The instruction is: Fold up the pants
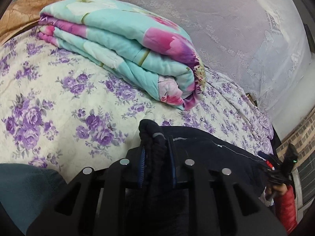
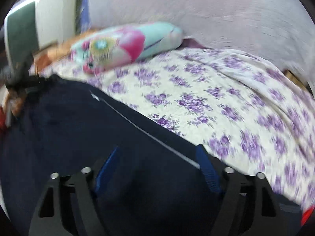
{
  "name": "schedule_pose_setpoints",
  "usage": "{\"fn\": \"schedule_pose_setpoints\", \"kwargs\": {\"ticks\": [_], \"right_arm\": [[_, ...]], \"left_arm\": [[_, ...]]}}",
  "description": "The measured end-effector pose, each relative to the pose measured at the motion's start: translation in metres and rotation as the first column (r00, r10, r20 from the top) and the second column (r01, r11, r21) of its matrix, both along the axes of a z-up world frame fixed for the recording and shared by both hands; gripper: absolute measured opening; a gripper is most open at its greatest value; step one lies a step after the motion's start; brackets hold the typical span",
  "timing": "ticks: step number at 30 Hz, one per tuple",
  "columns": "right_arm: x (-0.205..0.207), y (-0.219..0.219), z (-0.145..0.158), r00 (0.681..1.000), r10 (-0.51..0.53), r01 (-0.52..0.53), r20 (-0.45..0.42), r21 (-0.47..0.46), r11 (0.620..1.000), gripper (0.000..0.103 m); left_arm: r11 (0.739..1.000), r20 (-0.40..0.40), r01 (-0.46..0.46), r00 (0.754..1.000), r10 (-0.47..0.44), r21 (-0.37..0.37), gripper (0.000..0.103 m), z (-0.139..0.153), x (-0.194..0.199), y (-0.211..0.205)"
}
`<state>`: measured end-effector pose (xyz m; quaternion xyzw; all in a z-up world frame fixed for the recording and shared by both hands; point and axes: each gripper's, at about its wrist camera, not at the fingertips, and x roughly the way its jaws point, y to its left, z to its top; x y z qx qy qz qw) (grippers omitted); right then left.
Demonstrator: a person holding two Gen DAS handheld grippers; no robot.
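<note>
One floral bedsheet (image 1: 59,90), folded quilt (image 1: 122,45), pants (image 2: 78,122)

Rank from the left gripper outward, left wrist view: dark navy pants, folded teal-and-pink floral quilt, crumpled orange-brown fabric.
1. Dark navy pants: bunched between the fingers of the left gripper, shut on them.
2. Folded teal-and-pink floral quilt: ahead, mid-bed on the purple-flowered bedsheet.
3. Crumpled orange-brown fabric: far left, behind the quilt.

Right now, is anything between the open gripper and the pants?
No. The right gripper is open with the pants directly between its fingers, nothing in between. The left gripper is already shut on the pants.
</note>
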<state>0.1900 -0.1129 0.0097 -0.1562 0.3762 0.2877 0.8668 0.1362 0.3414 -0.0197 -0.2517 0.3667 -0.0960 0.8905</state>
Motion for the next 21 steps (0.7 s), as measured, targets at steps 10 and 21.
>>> {"fn": "schedule_pose_setpoints", "kwargs": {"ticks": [10, 21], "right_arm": [[0.058, 0.018, -0.047, 0.991, 0.070, -0.078, -0.110, -0.067, 0.995, 0.072], [-0.063, 0.034, 0.035, 0.981, 0.000, 0.026, 0.192, -0.131, 0.991, 0.005]], "left_arm": [[1.000, -0.013, -0.001, 1.000, 0.001, 0.017, 0.019, -0.003, 0.005, -0.003], [0.999, 0.125, 0.011, 0.992, -0.015, 0.036, 0.018, 0.023, -0.021, -0.008]]}}
